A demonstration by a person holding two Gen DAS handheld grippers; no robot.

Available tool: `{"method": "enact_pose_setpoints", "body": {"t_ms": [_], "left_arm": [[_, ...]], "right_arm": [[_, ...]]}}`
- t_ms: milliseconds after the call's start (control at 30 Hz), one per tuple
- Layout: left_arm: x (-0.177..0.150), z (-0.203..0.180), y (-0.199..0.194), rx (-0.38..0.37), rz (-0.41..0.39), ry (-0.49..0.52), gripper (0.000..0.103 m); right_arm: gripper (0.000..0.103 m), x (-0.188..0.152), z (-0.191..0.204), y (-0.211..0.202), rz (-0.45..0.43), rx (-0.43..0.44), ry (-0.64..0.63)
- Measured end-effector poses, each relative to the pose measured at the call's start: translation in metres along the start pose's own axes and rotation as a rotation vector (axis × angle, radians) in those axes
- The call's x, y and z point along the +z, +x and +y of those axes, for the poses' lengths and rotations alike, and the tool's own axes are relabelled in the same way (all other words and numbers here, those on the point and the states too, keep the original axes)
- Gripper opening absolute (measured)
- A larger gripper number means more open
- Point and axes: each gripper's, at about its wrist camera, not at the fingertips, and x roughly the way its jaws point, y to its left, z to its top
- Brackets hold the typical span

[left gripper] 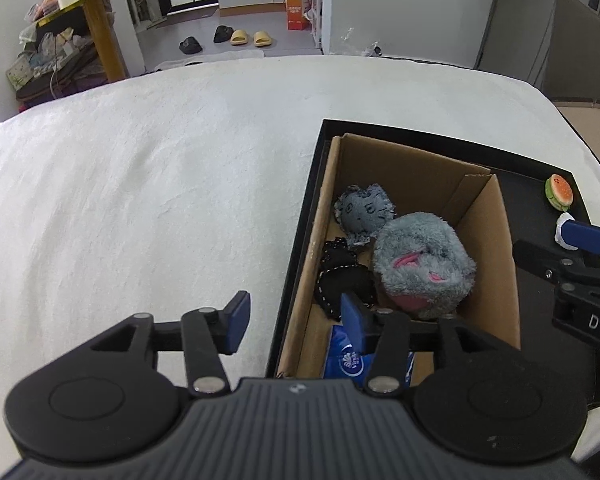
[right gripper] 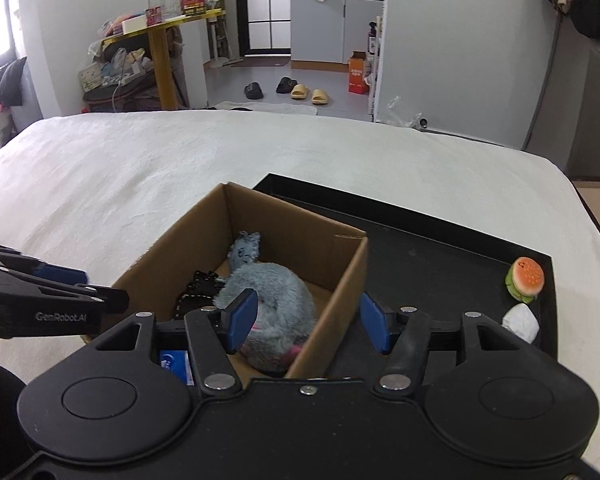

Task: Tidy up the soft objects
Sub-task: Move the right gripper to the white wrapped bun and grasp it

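Broadly, a white bed (left gripper: 140,184) fills both views, with a black tray (right gripper: 420,248) lying on it and a cardboard box (right gripper: 340,276) standing in the tray's left part. Beyond the bed's far edge the grey floor carries two pairs of slippers (right gripper: 300,90), an orange carton (right gripper: 359,72) and a yellow table (right gripper: 164,40) piled with clutter.

Inside the box lie a fluffy grey plush (left gripper: 424,264), a small denim doll (left gripper: 364,212), a black stitched toy (left gripper: 340,276) and a blue tissue pack (left gripper: 348,360). A burger toy (right gripper: 525,278) and a white lump (right gripper: 521,322) sit at the tray's right end, outside the box.

The left tool (left gripper: 294,322) stands about half open and empty, its right pad over the box's near end and its left pad over the bed. The right tool (right gripper: 308,322) is likewise about half open, gripping nothing, its pads astride the box's right wall, the left one over the grey plush.
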Motion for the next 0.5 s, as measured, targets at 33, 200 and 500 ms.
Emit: {"method": "enact_pose_setpoints", "body": {"t_ms": [33,200,500], "left_arm": [[0.001,-0.003,-0.001,0.009,-0.003,0.007,0.052],[0.008,-0.018,-0.001,0.048,-0.009,0.035,0.063],[0.018,-0.035,0.003,0.145,-0.016,0.077,0.077]], "right_arm": [[0.058,-0.001,-0.004,-0.001,-0.004,-0.004,0.007],[0.058,-0.008,-0.027,-0.001,-0.010,-0.018,0.048],[0.060,-0.023,-0.069,0.008,-0.008,-0.037,0.131]]}}
